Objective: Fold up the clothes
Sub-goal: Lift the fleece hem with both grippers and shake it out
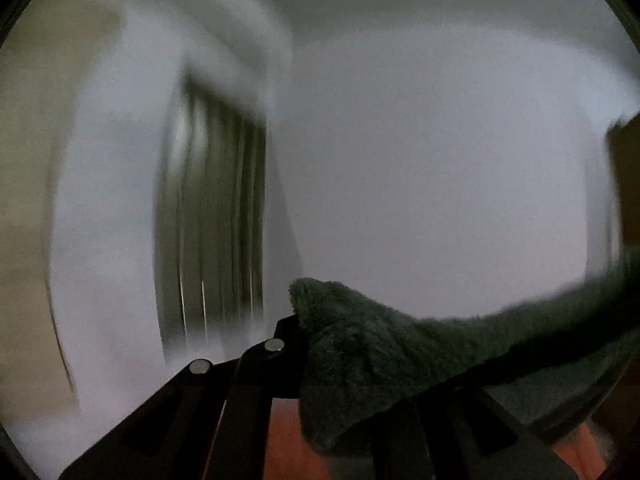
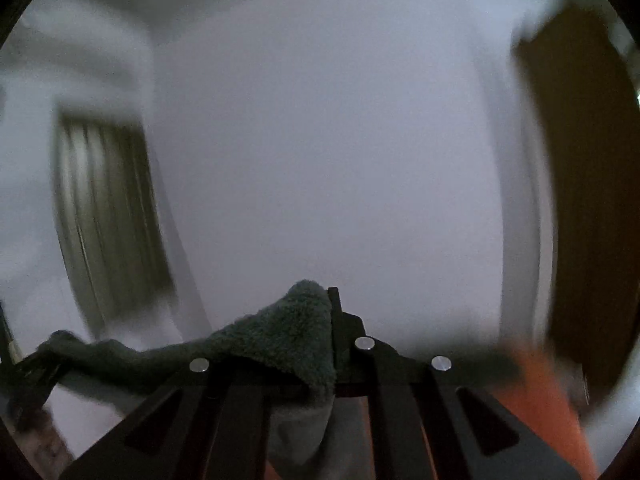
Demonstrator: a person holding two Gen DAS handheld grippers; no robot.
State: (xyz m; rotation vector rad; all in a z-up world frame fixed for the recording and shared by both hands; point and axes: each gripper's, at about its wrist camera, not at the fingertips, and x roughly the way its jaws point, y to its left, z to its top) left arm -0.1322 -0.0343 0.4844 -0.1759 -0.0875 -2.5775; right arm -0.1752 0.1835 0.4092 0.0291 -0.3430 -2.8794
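Note:
A dark green fluffy cloth (image 1: pixel 380 352) hangs stretched in the air between both grippers. In the left wrist view my left gripper (image 1: pixel 302 332) is shut on one corner of it, and the cloth runs off to the right edge. In the right wrist view my right gripper (image 2: pixel 330 320) is shut on the other corner of the cloth (image 2: pixel 288 336), which drapes over the left finger and trails left toward the other gripper (image 2: pixel 28 364), just visible at the left edge. Both cameras point at the room wall, lifted well off the surface. Both views are motion-blurred.
A pale wall (image 1: pixel 440 180) fills both views, with a curtained window (image 1: pixel 212 220) at the left and a dark wooden door (image 2: pixel 588 200) at the right. An orange-red surface (image 2: pixel 548 420) shows below the fingers.

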